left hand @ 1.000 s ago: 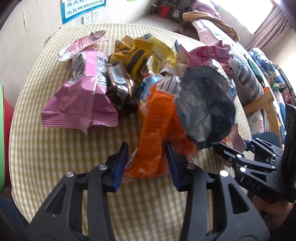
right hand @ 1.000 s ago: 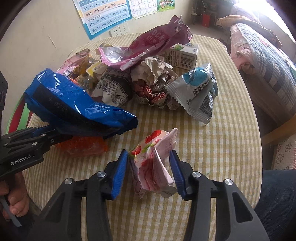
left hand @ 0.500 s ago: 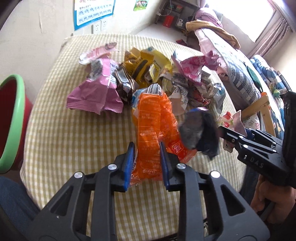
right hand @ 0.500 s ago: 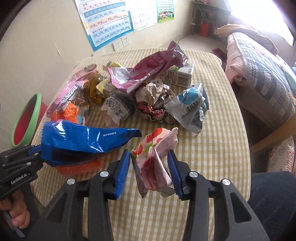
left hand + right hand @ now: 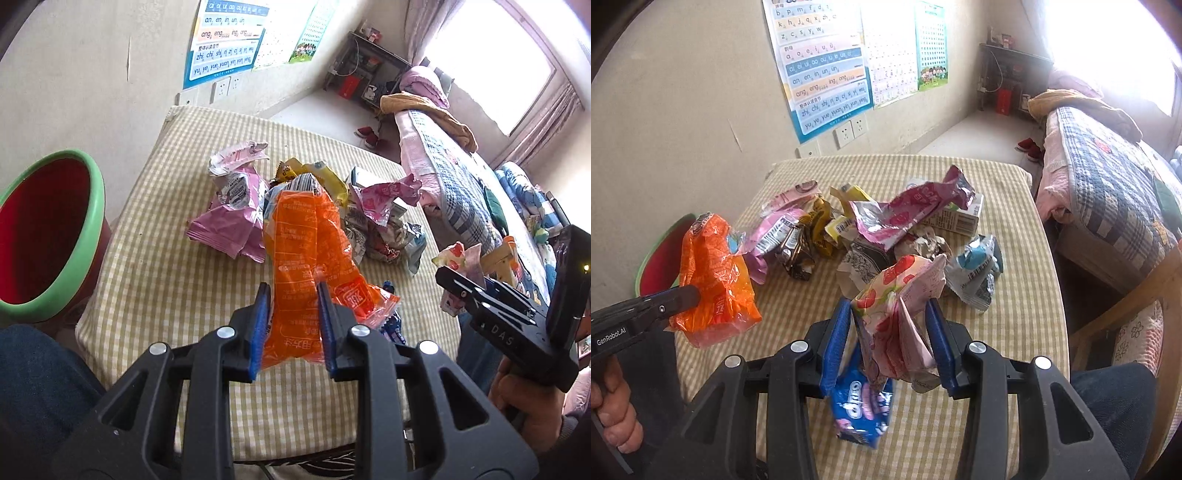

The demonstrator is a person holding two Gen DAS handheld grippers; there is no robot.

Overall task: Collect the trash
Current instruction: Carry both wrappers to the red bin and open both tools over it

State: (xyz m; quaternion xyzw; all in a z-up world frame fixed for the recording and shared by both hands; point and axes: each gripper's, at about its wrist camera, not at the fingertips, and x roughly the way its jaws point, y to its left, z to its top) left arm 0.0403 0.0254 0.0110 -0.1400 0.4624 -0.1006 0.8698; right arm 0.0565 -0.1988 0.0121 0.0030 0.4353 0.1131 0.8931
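1. The crinkled orange plastic wrapper (image 5: 308,254) is glossy and partly see-through.
2. The blue foil-look biscuit packet (image 5: 862,410) at 6 o'clock shines smoothly.
3. The checked beige cloth table cover (image 5: 159,266) looks matt and woven.
4. The black plastic left gripper (image 5: 291,325) is matt, with ribbed blue pads (image 5: 258,332) and bright metal screw heads.
5. The pink cherry-print wrapper (image 5: 901,306) looks papery and creased.
6. The green-rimmed red plastic bin (image 5: 86,236) at 9 o'clock is smooth.

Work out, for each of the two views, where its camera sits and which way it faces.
Left wrist: on the left claw, looking down at the table; orange wrapper clamped, red bin at left, right claw showing.
Right wrist: on the right claw, facing the wall; cherry-print wrapper clamped, left claw showing.
Shared: both wrappers, the pile.
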